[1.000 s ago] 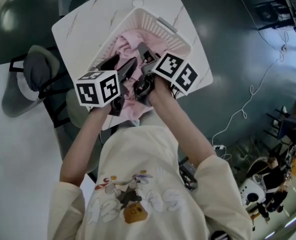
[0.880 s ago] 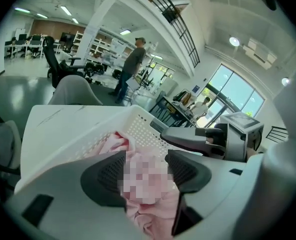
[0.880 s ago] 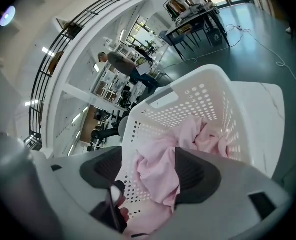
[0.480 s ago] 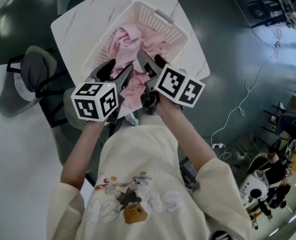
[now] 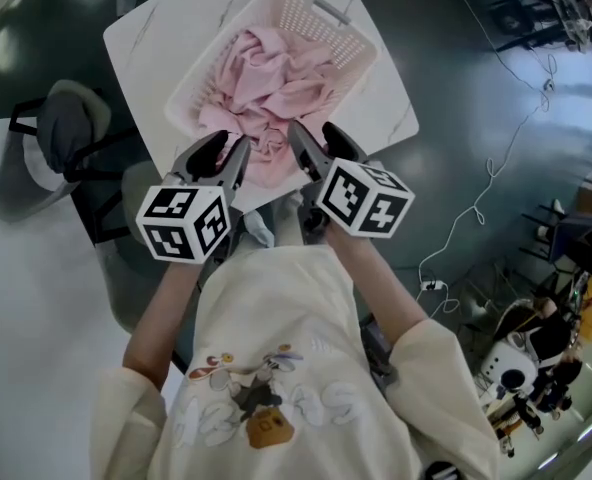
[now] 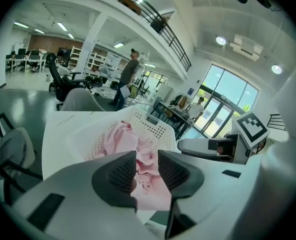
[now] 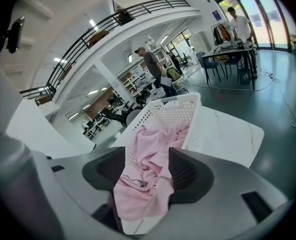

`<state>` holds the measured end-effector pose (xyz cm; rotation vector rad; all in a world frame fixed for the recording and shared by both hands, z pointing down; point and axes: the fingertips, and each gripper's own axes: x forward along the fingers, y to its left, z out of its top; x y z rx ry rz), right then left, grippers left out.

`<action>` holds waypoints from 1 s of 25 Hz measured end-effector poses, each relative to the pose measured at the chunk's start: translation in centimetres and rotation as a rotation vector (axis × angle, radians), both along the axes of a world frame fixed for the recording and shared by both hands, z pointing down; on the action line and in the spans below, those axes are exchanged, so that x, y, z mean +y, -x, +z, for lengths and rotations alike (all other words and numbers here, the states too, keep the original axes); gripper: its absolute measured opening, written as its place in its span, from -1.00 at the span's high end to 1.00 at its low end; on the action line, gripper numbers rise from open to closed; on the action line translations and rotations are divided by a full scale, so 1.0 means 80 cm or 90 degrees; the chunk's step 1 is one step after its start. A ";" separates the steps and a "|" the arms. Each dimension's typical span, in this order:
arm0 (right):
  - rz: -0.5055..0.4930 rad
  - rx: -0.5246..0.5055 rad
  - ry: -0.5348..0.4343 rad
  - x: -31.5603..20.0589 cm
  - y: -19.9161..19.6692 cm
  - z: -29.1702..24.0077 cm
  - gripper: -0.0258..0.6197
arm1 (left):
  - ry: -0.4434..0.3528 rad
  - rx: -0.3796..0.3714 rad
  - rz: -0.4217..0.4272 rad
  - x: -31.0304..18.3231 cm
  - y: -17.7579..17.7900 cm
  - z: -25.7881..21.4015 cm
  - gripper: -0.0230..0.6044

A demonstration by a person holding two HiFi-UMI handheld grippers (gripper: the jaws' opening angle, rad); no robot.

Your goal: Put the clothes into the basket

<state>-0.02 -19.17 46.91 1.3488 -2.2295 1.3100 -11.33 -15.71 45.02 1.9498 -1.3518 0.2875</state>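
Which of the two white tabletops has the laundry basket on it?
The smaller, marble-veined tabletop at the head view's top middle: the white basket of pink clothes stands on it. The other tabletop, at that view's left edge, is plain white, without veins.

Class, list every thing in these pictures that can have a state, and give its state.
basket, upright on the table, holding the garment.
pink garment, crumpled in the basket, one end draped over its near rim.
left gripper, open, jaws have just been closing, nothing between them.
right gripper, open, jaws have just been closing a little, nothing between them.
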 end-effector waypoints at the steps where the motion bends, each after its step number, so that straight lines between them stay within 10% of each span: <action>1: 0.003 0.007 -0.001 0.007 -0.003 0.002 0.07 | -0.001 -0.001 -0.001 0.008 0.000 0.000 0.49; 25: -0.181 0.163 0.026 0.108 -0.008 0.099 0.37 | 0.031 0.000 0.036 0.113 -0.036 0.028 0.58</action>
